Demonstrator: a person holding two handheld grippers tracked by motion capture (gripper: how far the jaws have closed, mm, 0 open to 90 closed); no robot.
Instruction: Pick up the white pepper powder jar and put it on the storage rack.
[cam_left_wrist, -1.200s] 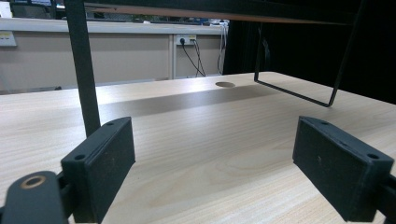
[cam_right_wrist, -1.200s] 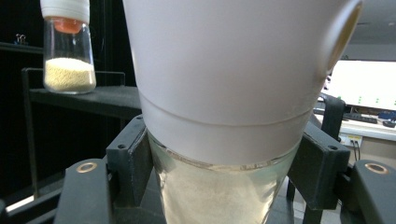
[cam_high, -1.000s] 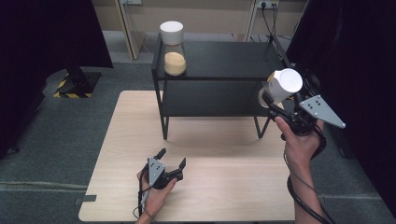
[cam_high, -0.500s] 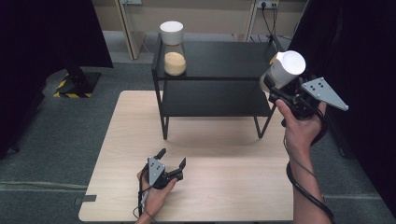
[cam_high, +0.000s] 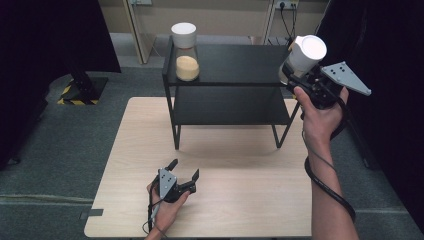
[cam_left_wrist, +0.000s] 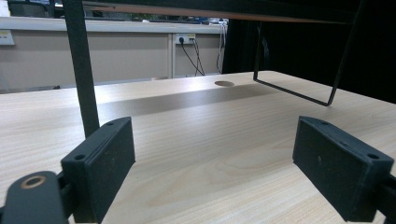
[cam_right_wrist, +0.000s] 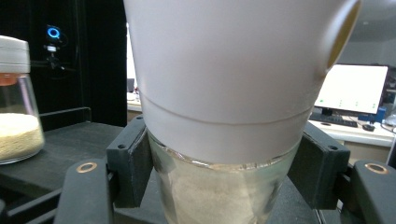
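Bystanders: a table, a black shelf, a second jar and the room behind

A light wooden table (cam_high: 240, 210) carries a black two-level metal shelf (cam_high: 225, 62) at its far half, standing on thin legs, with a round cable hole (cam_left_wrist: 224, 83) in the tabletop near one looped leg. On the shelf's top level, at its left corner, stands a glass jar with a white lid (cam_high: 185, 51), upright and part filled with pale yellow grain. Grey carpet floor (cam_high: 60, 140) surrounds the table, with a yellow-and-black striped base (cam_high: 67, 92) at the left beside dark curtains. Wall sockets with plugged cables (cam_left_wrist: 187, 39) sit on the beige wall behind. A lit monitor (cam_right_wrist: 352, 88) stands on a far desk.
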